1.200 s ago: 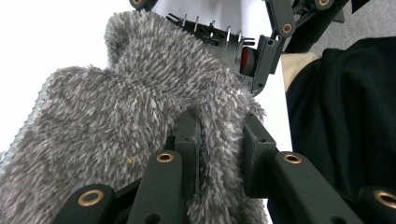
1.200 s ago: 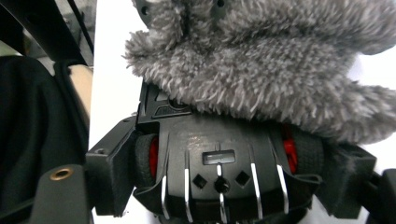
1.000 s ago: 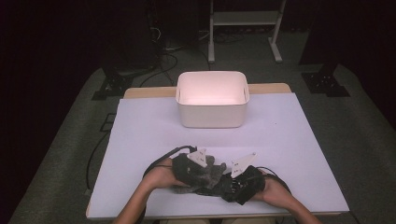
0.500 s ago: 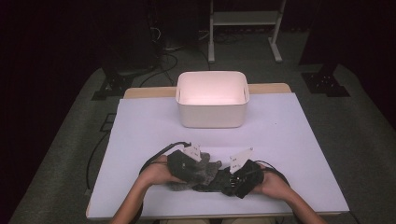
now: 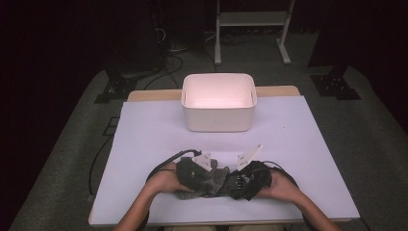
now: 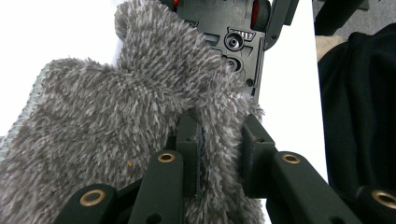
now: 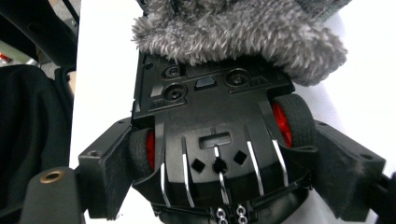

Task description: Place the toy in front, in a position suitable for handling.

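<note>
Lying on the white table (image 5: 144,144), well beyond both grippers: empty bin (image 5: 219,102). Grey fuzzy cloth (image 5: 207,180) sits between them, left gripper (image 6: 217,140) pinching a fold, right gripper (image 7: 224,154) just opened wide, unclamped.

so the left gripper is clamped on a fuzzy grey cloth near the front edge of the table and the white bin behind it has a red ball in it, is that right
Not quite: the white bin holds nothing that shows; the high view shows its bare pale inside. The rest stands: the left gripper is clamped on the fuzzy grey cloth near the table's front edge.
</note>
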The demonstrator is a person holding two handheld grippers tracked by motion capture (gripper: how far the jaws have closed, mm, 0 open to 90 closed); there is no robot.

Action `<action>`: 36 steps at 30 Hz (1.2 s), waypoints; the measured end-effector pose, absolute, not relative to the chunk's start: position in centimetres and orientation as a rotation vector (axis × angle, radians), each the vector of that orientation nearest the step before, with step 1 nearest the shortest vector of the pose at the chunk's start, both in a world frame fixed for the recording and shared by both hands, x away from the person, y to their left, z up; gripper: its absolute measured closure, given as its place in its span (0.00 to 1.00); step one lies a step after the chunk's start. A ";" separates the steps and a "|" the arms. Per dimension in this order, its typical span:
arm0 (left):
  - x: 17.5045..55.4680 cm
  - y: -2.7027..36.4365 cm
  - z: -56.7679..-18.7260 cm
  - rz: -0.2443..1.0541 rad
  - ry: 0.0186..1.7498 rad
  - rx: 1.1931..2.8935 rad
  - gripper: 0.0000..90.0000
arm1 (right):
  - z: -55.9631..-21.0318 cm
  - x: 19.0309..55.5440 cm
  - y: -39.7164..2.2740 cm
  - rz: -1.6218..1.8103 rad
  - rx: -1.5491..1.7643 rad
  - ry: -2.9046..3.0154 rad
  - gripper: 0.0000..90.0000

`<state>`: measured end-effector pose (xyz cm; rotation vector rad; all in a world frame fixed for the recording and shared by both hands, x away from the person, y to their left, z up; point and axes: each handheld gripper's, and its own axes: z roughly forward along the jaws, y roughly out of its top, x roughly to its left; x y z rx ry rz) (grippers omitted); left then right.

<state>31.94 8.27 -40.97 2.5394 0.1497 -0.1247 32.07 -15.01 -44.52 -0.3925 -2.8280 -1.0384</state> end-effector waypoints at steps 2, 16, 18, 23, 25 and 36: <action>31.9 8.3 -41.0 -0.123 0.148 2.540 0.81 | -44.2 32.0 -14.9 -1.014 -0.384 -2.858 0.18; 31.6 7.8 -40.8 -0.131 0.119 2.546 0.81 | -42.9 32.0 -15.7 -1.072 -0.417 -2.818 0.18; 31.6 7.8 -40.8 -0.130 0.117 2.547 0.81 | -42.6 32.2 -15.8 -1.096 -0.434 -2.804 0.18; 31.5 7.7 -40.8 -0.131 0.112 2.548 0.81 | -42.9 32.8 -15.6 -1.075 -0.456 -2.764 0.18; 31.5 7.7 -40.8 -0.133 0.111 2.548 0.81 | -43.2 33.1 -15.5 -1.074 -0.468 -2.729 0.17; 31.4 7.6 -40.7 -0.133 0.103 2.560 0.81 | -42.3 33.4 -15.5 -1.078 -0.482 -2.729 0.18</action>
